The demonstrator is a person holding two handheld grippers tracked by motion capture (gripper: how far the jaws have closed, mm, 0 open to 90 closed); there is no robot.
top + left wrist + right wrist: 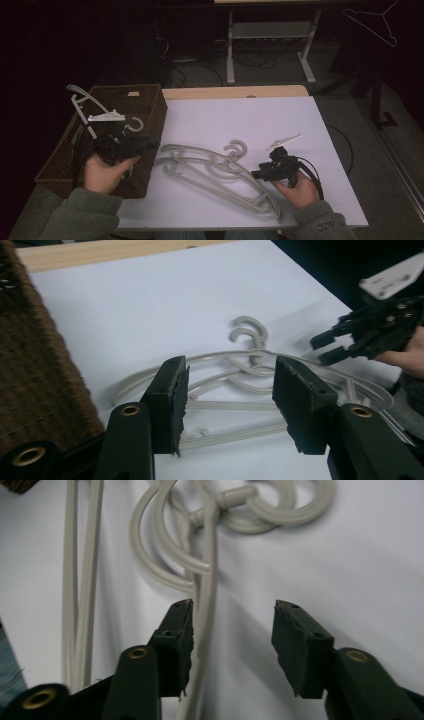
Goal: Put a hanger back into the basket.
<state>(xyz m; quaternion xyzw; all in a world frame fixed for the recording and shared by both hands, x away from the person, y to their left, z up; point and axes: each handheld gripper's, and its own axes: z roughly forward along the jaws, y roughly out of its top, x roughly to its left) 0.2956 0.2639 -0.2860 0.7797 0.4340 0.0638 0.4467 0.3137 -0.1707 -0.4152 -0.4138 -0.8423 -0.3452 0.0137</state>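
Hangers on table, another in basket

The high view looks forward and down from above the person's side of the bench, far enough back to take in the whole white top, the basket at its left and the floor beyond. The left gripper view rides low and close behind its own fingers, facing across the bench toward the hangers and the right gripper. The right gripper view sits nearer still, looking steeply down past its fingers. All three share the hangers on the white surface.
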